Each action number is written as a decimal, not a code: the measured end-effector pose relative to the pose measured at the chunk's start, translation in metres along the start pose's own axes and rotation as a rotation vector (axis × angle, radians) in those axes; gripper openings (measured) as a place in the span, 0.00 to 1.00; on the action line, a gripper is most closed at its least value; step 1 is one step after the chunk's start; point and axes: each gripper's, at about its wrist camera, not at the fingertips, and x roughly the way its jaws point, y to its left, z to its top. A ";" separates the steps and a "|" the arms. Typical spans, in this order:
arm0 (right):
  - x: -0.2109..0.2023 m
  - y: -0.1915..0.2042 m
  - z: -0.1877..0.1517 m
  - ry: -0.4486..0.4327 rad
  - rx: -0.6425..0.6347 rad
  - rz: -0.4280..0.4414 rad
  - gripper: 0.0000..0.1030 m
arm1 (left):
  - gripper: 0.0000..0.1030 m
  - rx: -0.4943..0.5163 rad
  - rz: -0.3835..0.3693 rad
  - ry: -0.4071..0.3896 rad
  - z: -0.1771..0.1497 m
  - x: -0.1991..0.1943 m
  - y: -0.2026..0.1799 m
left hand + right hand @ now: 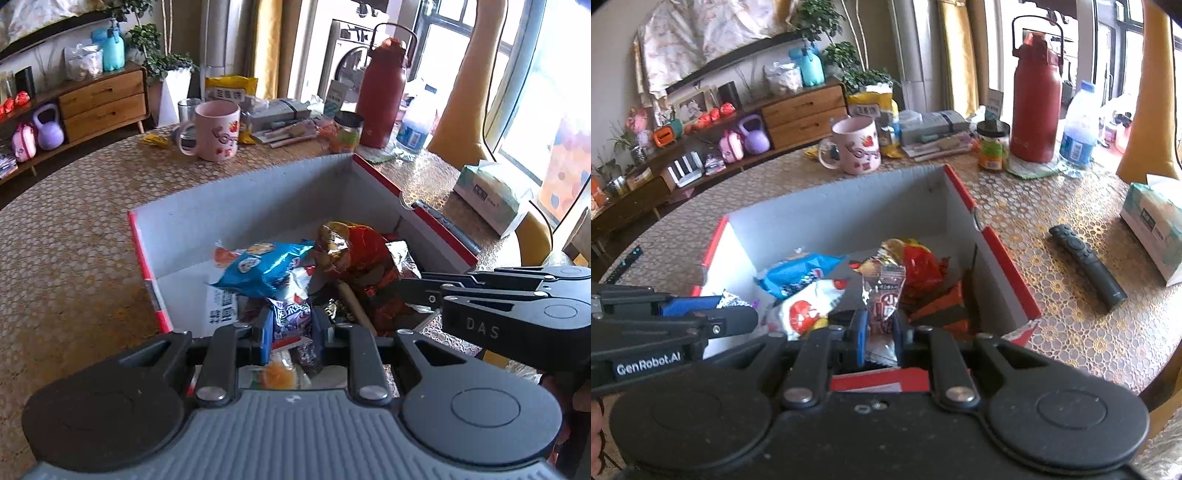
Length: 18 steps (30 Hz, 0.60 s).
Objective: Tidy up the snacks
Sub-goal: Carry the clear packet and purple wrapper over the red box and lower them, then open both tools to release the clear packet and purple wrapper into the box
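The open box (846,206) sits on a round table (1052,325) covered with a patterned cloth; its red-edged rim stands above the contents on all visible sides, and the far grey wall and the left interior floor are bare. To the right of the box, apart from it, a dark remote control (1087,266) lies on the cloth, with a tissue pack (1154,229) beyond it. Behind the box stand a pink mug (857,146), a small jar (993,146), a red flask (1036,99) and a water bottle (1078,127), all clear of the box wall. Inside the box, a blue snack bag (264,266) lies tilted with its long axis running left to right, a white packet with red circles (809,306) rests below it, and a crumpled red and gold wrapper (354,254) fills the right side. The left gripper (291,325) has its jaws narrowed onto a purple snack packet (291,317), held over the near part of the box. The right gripper (881,325) has its jaws clamped on a small clear-topped red packet (882,295), which stands upright, long axis vertical, above the near middle of the box.
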 end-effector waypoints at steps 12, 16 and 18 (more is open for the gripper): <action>0.018 -0.007 -0.004 0.032 0.012 -0.005 0.17 | 0.21 0.022 0.000 0.030 -0.002 0.027 -0.005; 0.018 -0.007 -0.003 0.027 0.012 0.001 0.21 | 0.25 0.016 -0.001 0.033 -0.003 0.028 -0.004; 0.017 -0.006 -0.004 0.022 0.008 0.004 0.23 | 0.33 0.009 0.006 0.034 -0.004 0.027 -0.003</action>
